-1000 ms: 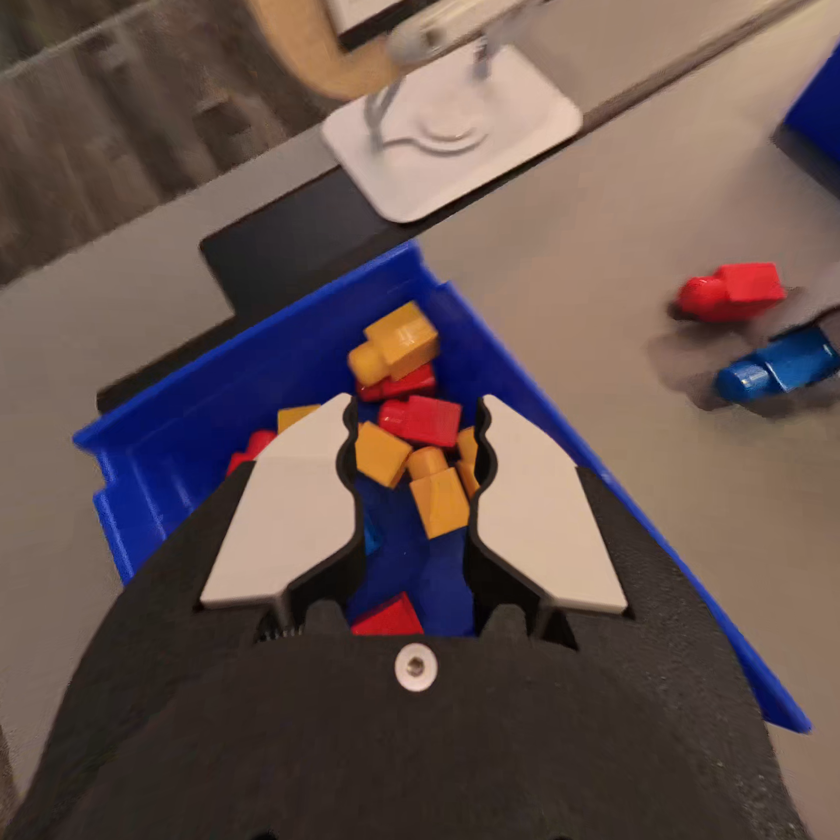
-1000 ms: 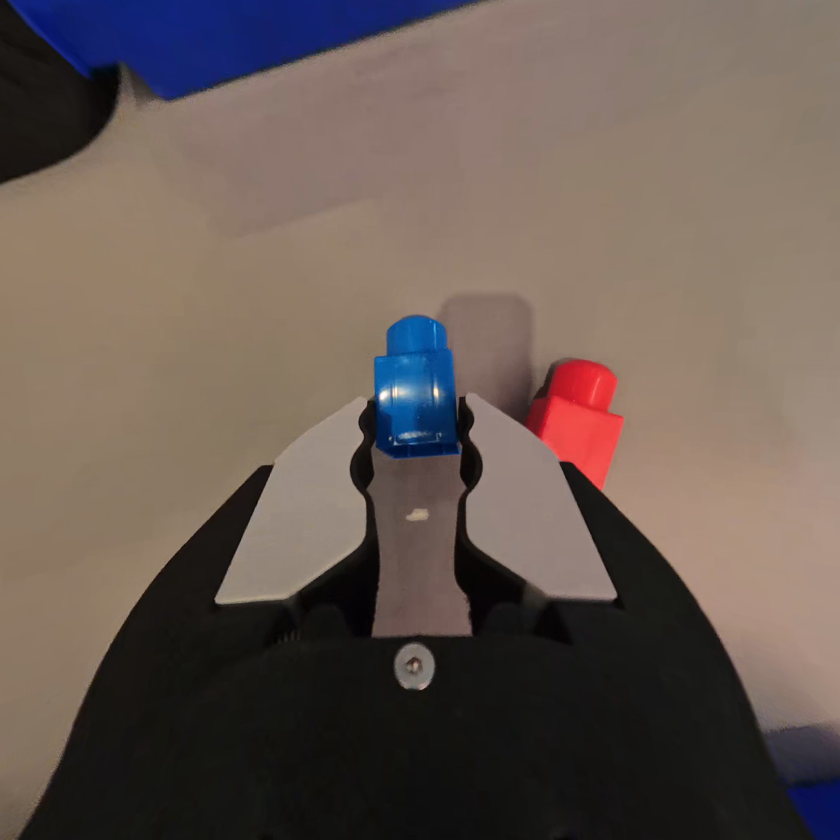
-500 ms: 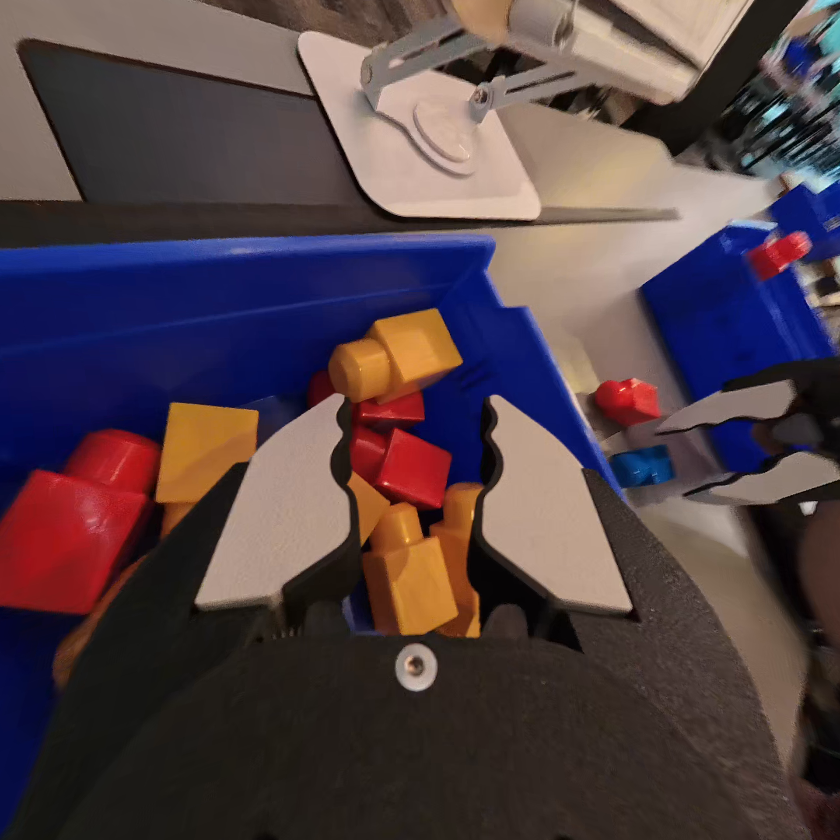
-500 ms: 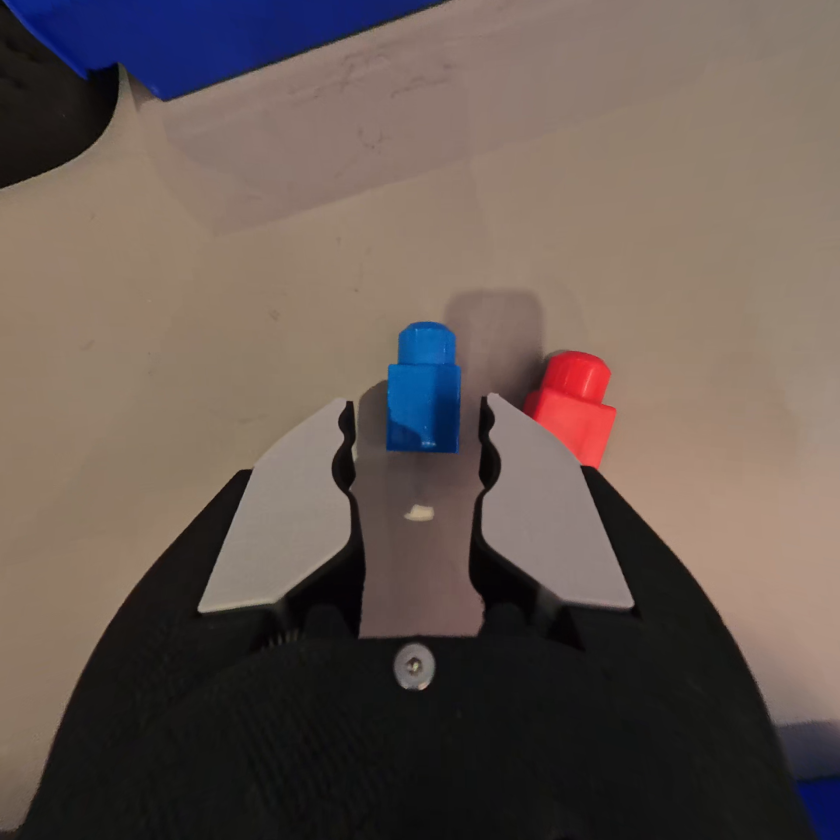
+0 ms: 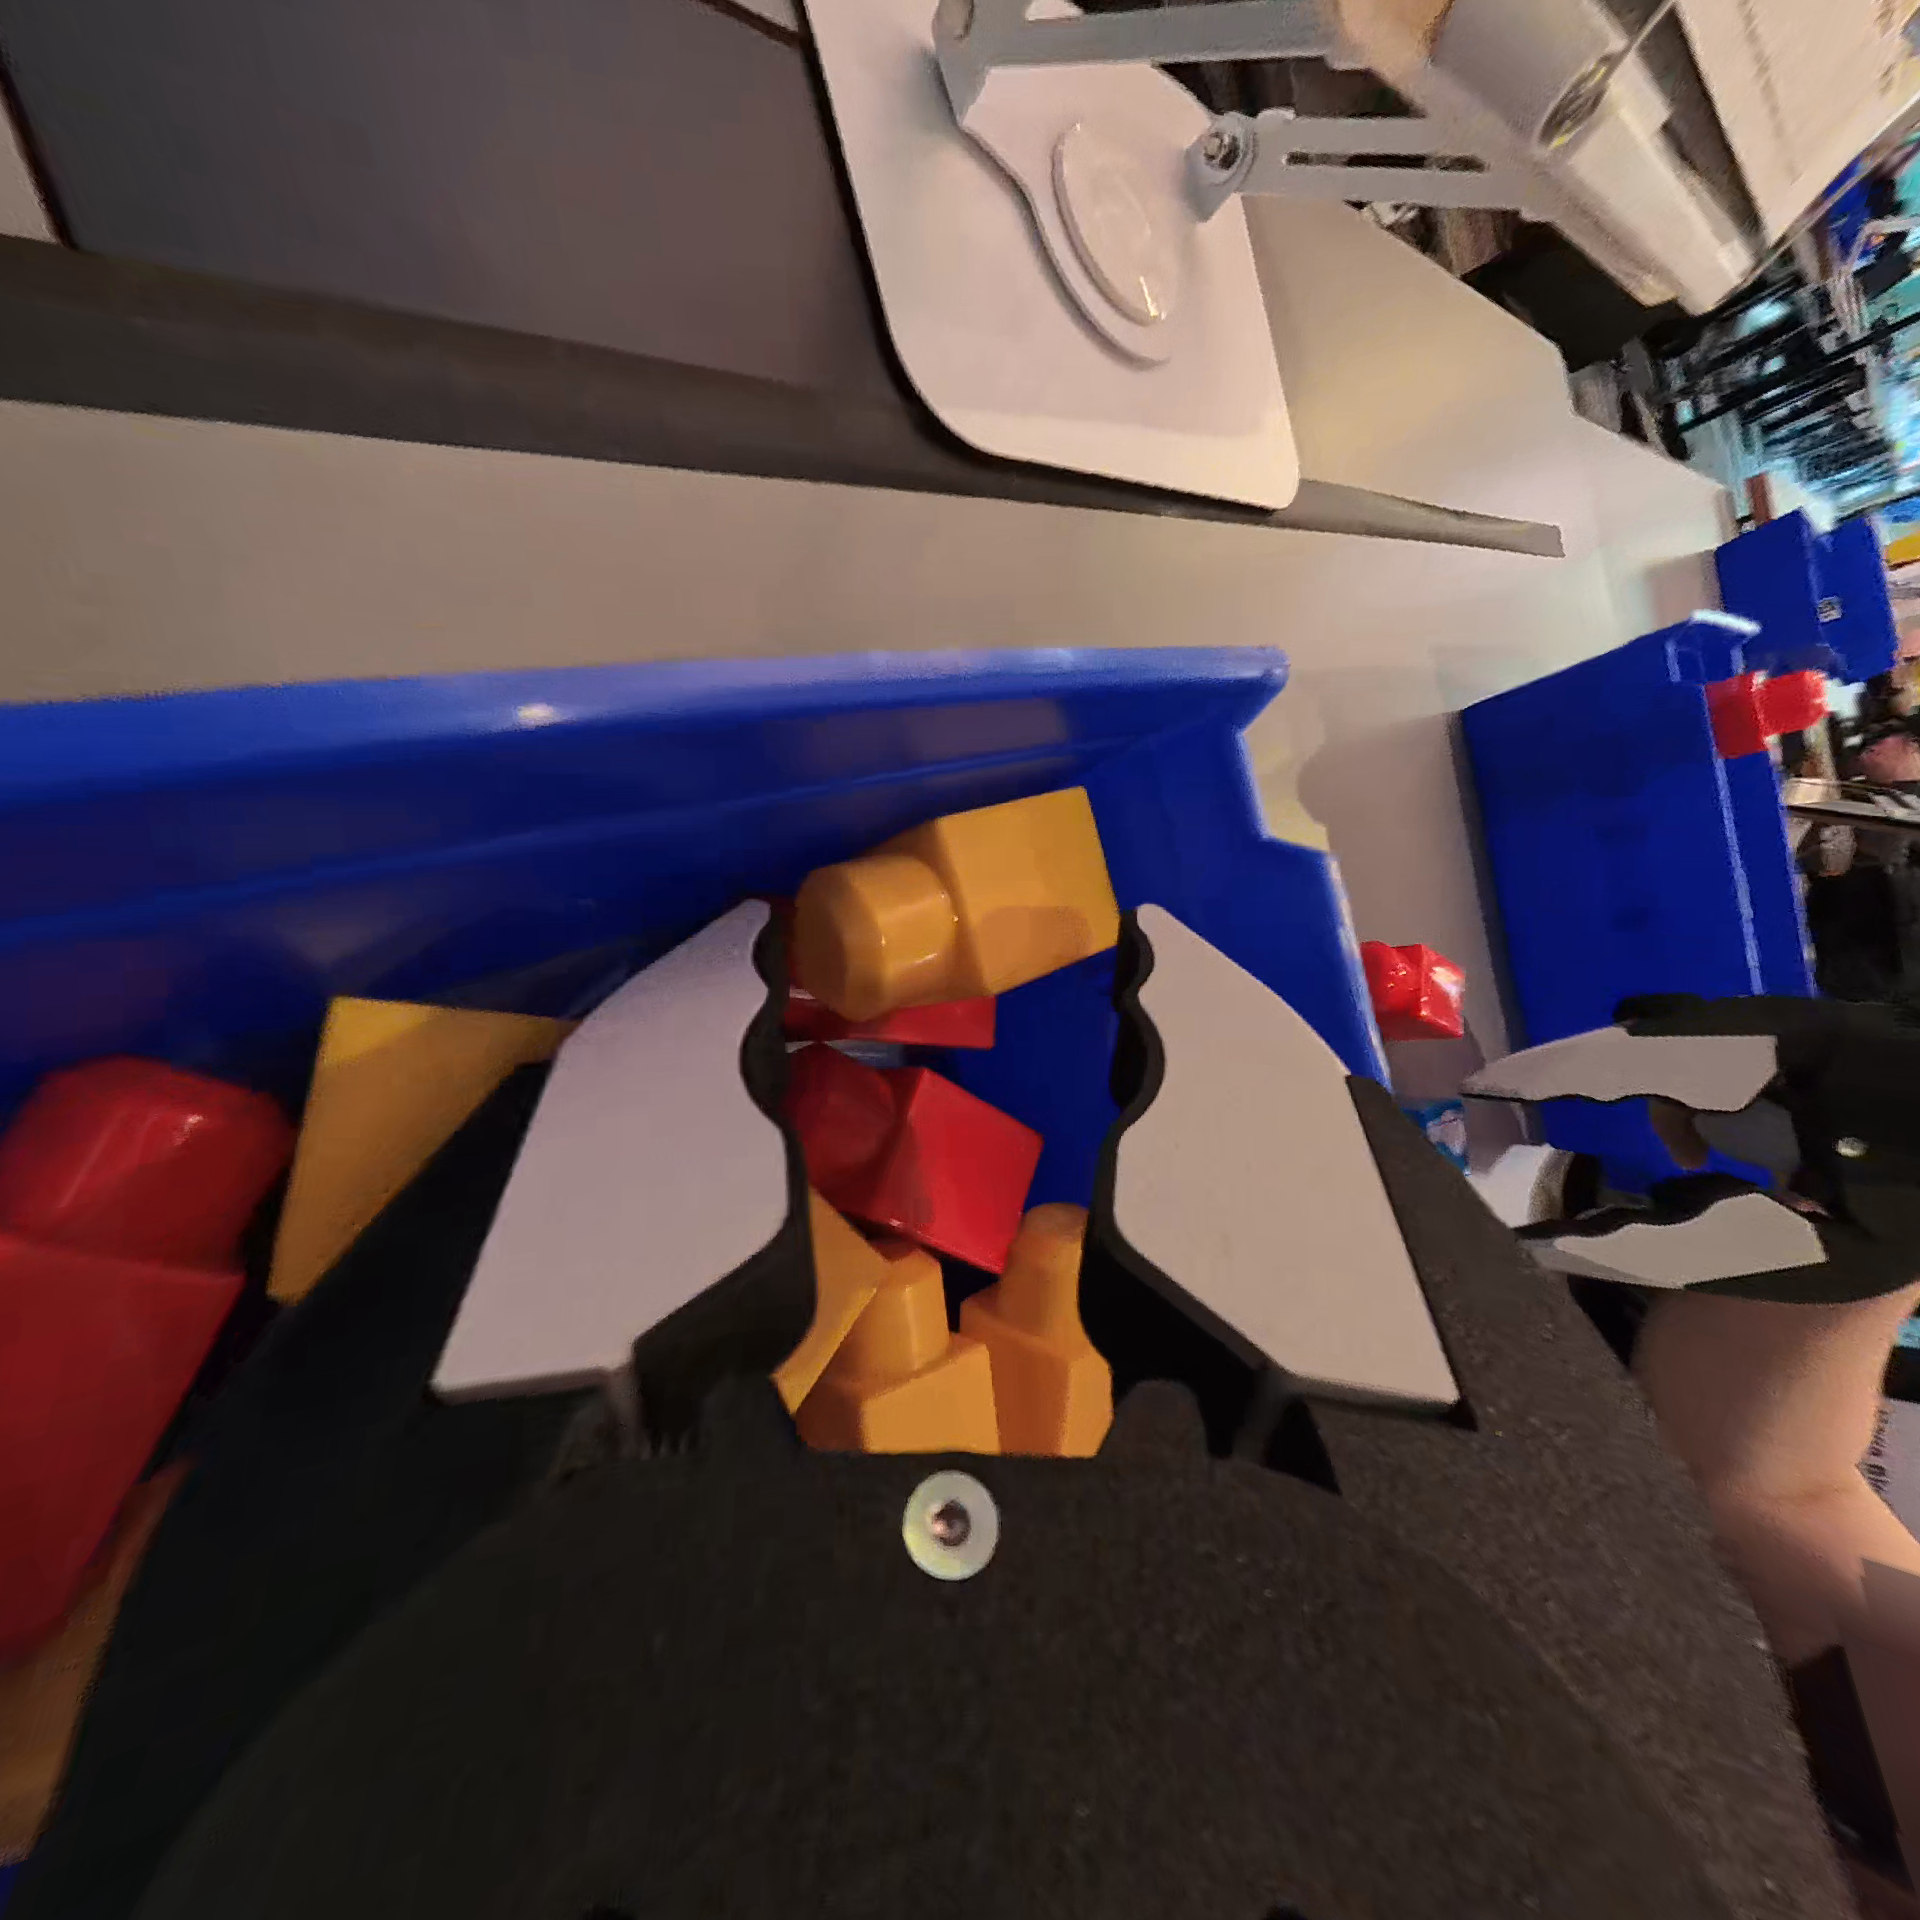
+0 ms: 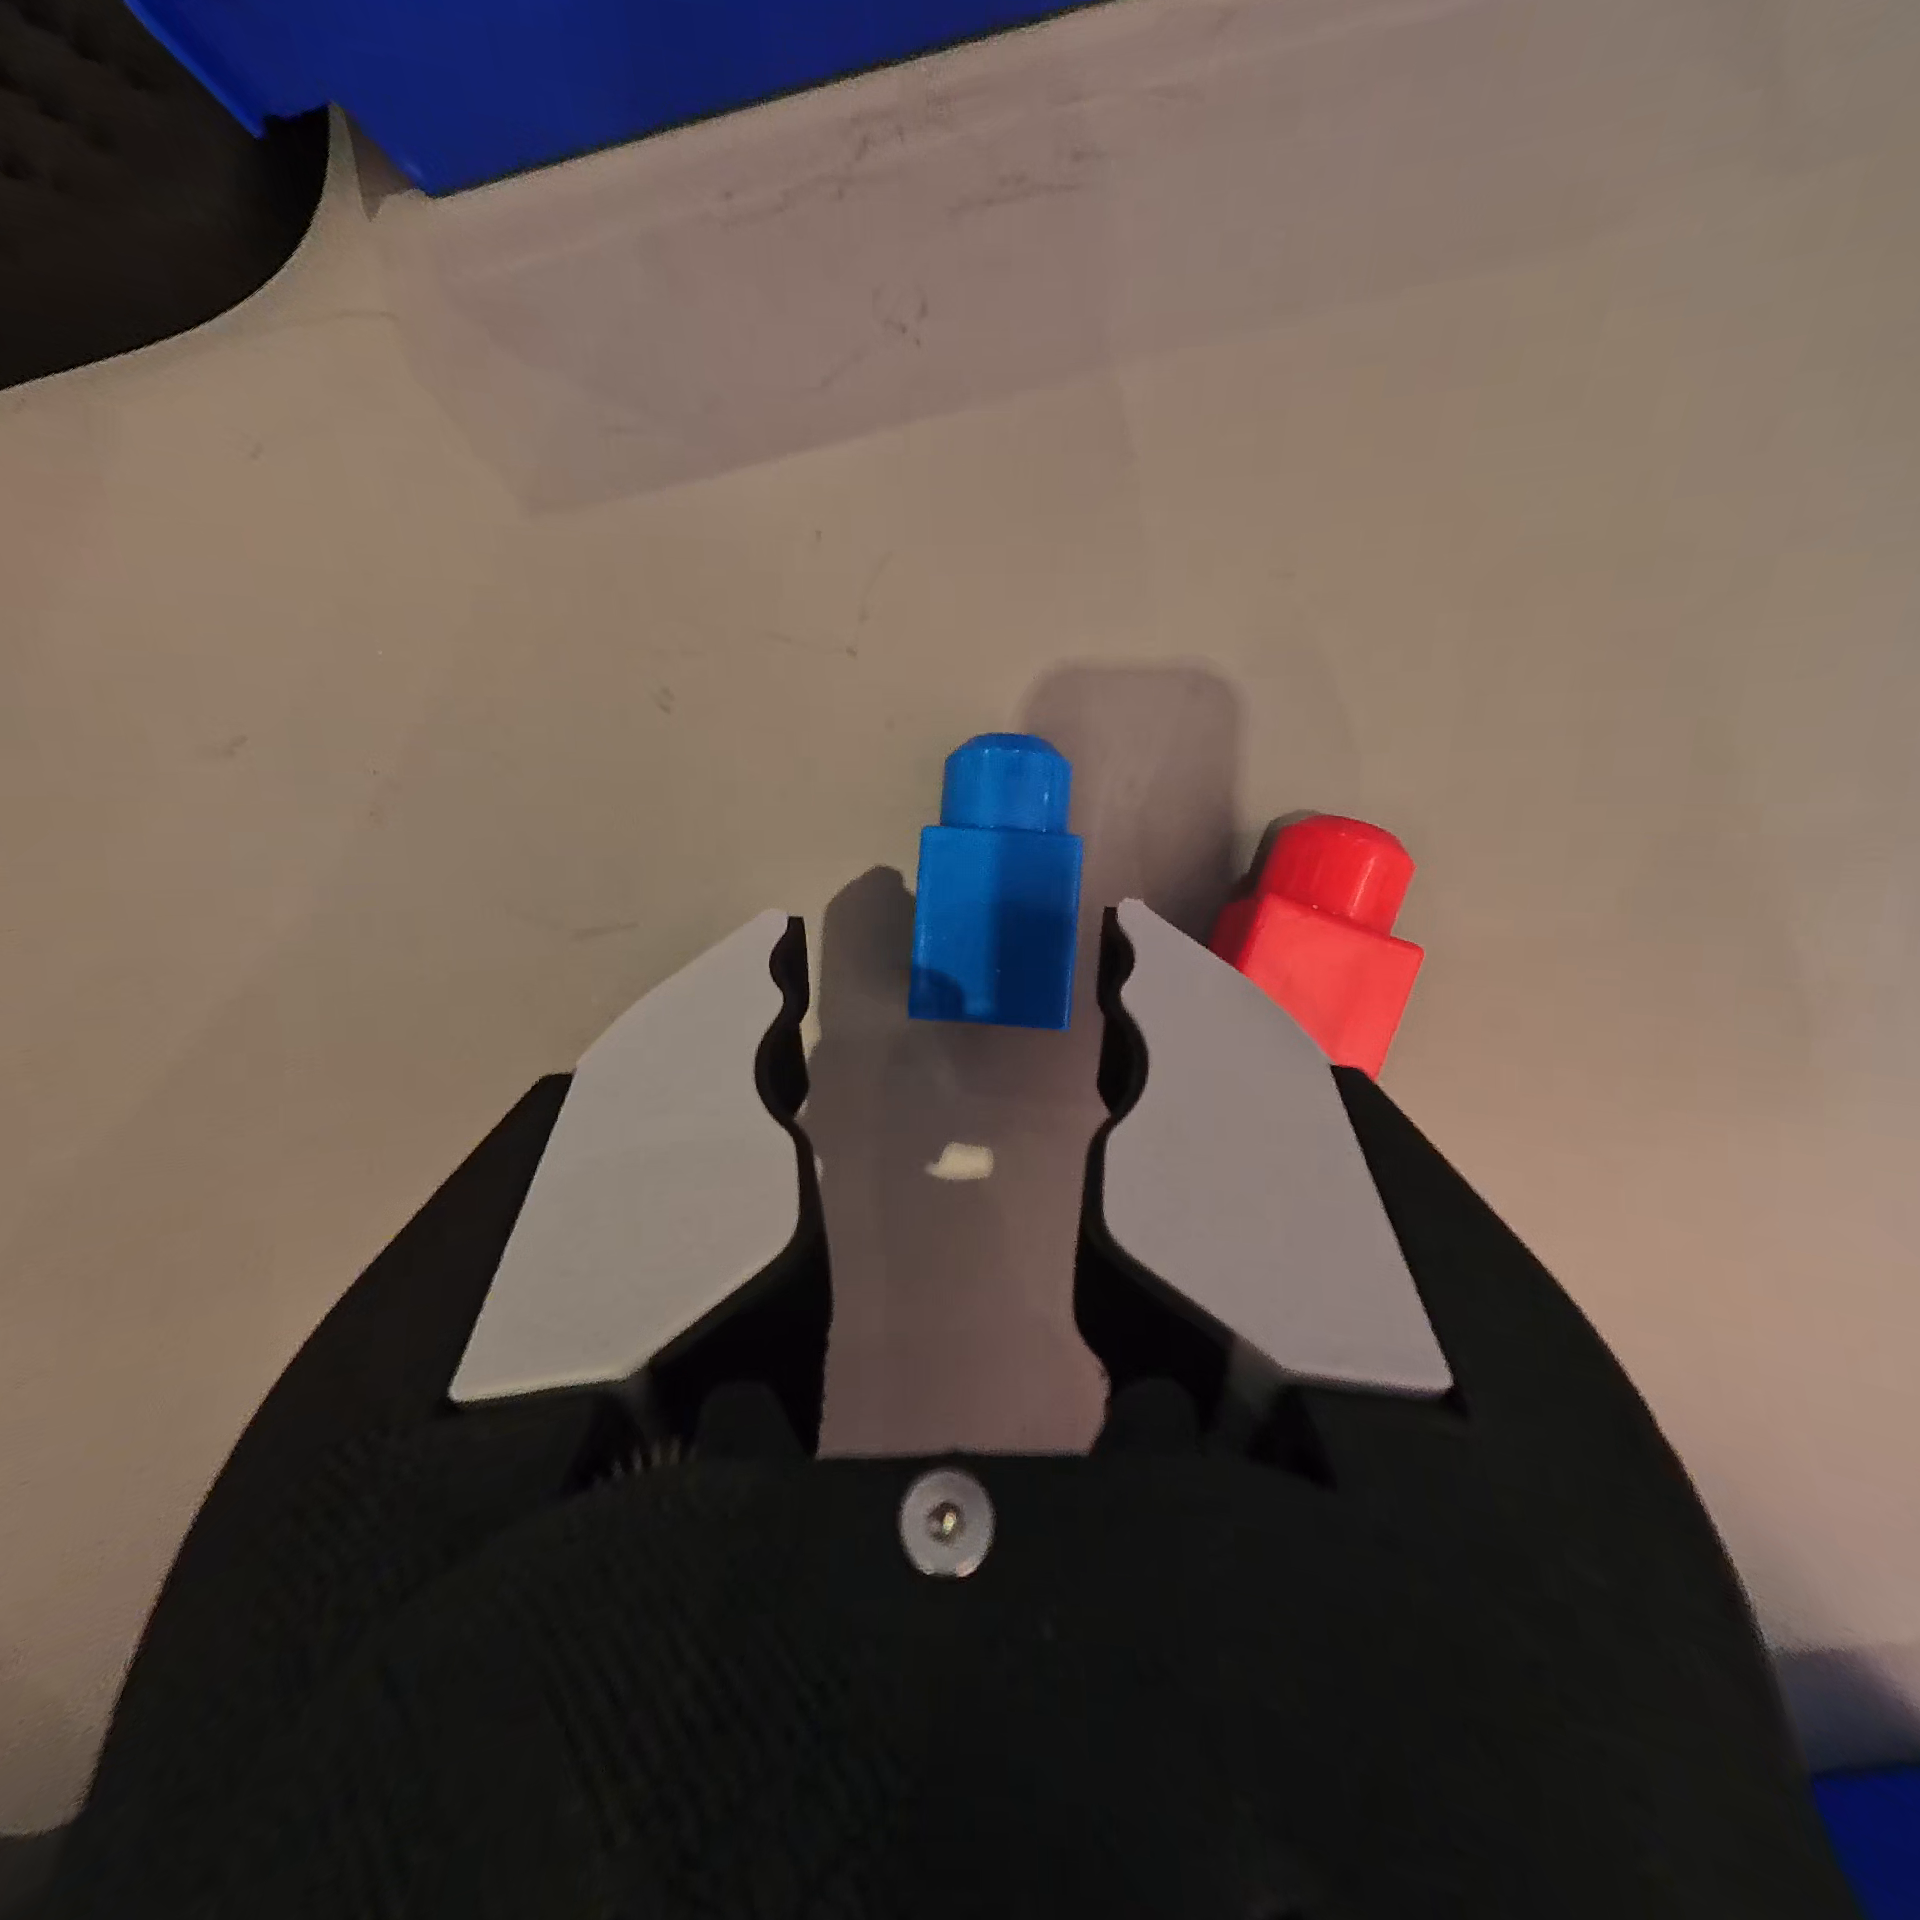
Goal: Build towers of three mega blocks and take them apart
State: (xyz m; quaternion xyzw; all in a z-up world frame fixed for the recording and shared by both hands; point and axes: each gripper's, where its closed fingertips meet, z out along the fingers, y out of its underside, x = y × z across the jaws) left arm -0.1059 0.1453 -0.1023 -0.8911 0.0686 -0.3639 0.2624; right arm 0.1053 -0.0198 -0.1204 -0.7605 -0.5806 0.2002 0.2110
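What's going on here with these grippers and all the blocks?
A person holds a gripper in each hand. The left gripper is open, reaching into a blue bin of red and yellow blocks, nearing a yellow block. The right gripper is open over the table, its fingers clear of a blue block standing beside a red block. No tower stands yet.

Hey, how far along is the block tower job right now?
Early. Done: a blue block and a red block stand apart on the table, unstacked. In hand: nothing; the right claw is open around the blue block, and the left claw is open over the bin, nearing a yellow block. Left: stacking all three, then dismantling.
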